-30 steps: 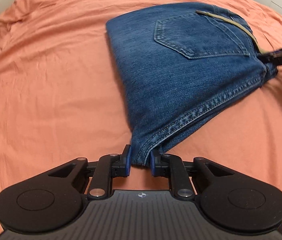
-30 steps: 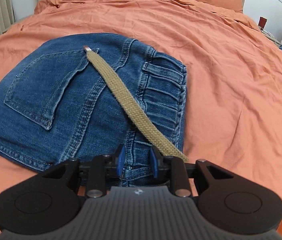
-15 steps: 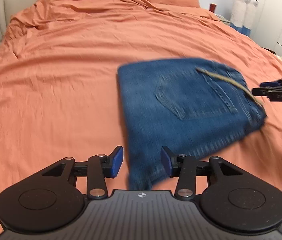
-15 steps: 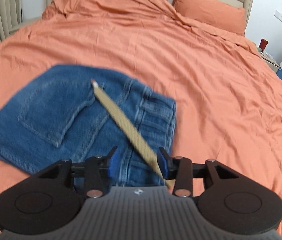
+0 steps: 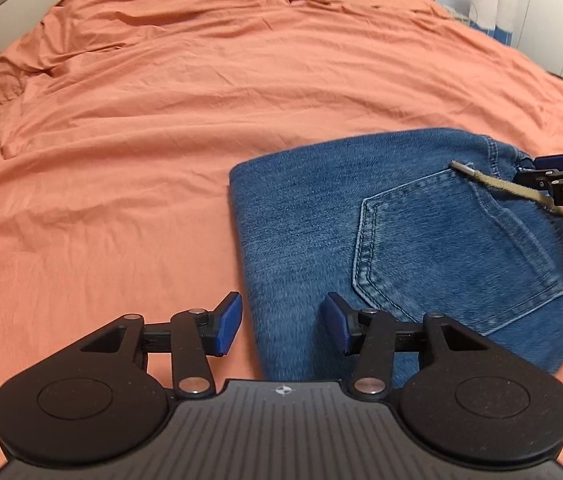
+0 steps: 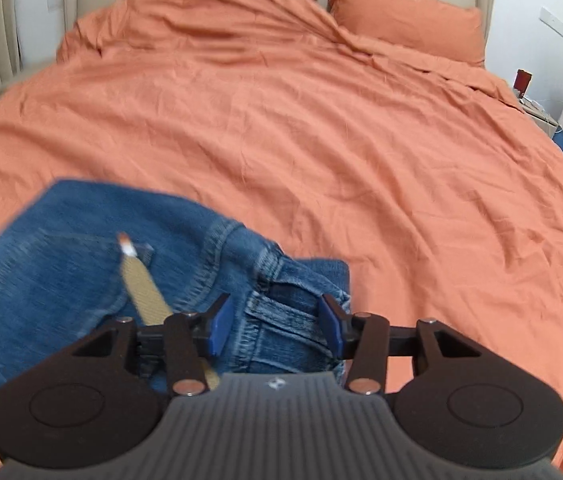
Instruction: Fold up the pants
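Denim pants (folded, squarish) lie on wrinkled orange bedsheet.

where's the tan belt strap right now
The tan belt strap lies diagonally across the folded jeans, its metal tip by the back pocket, just left of the open right gripper.

The left gripper is black with blue pads, round silver screws, and maybe a small cross mark; the right gripper matches.
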`<state>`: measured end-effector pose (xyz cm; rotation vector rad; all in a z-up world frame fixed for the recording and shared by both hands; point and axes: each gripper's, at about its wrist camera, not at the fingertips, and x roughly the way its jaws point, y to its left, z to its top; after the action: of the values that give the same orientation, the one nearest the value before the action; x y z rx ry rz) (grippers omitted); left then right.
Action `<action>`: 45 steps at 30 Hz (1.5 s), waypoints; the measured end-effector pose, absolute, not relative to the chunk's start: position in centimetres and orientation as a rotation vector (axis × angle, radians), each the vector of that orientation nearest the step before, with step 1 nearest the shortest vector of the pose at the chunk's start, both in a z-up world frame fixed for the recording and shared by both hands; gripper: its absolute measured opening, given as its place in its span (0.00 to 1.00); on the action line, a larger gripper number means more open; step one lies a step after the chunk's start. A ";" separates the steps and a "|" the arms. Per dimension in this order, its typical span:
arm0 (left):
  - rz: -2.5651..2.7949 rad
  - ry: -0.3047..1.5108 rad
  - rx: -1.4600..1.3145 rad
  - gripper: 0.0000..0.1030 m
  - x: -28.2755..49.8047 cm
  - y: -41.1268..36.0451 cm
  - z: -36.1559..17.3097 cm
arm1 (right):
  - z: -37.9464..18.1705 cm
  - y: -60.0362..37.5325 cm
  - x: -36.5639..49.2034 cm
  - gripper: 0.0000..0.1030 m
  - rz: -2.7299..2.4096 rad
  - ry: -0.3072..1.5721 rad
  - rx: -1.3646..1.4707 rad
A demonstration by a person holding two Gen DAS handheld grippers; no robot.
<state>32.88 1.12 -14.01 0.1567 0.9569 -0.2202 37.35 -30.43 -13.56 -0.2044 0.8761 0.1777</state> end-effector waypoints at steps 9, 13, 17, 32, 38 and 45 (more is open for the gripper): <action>-0.219 0.980 0.107 0.64 34.2 1.6 -15.0 | -16.8 -34.9 39.7 0.66 0.133 0.981 0.088; -0.254 0.959 -0.060 0.69 34.0 4.0 -14.3 | -15.4 -35.7 38.8 0.66 0.152 0.979 0.153; -0.257 0.955 -0.213 0.71 33.8 6.2 -13.9 | -13.7 -37.6 37.0 0.66 0.186 0.982 0.242; -0.341 1.045 -0.737 0.68 35.3 10.9 -20.4 | -18.5 -43.9 34.9 0.55 0.287 1.063 0.727; -0.381 1.052 -0.870 0.49 36.2 11.7 -22.6 | -21.7 -44.8 35.9 0.55 0.347 1.051 0.873; -0.381 1.025 -0.858 0.18 36.2 10.6 -22.4 | -20.8 -44.2 35.7 0.36 0.393 1.000 0.811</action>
<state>36.22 10.60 -22.43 -0.8581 1.0250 -0.3811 35.71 -44.24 -20.83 0.8114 0.9999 0.3932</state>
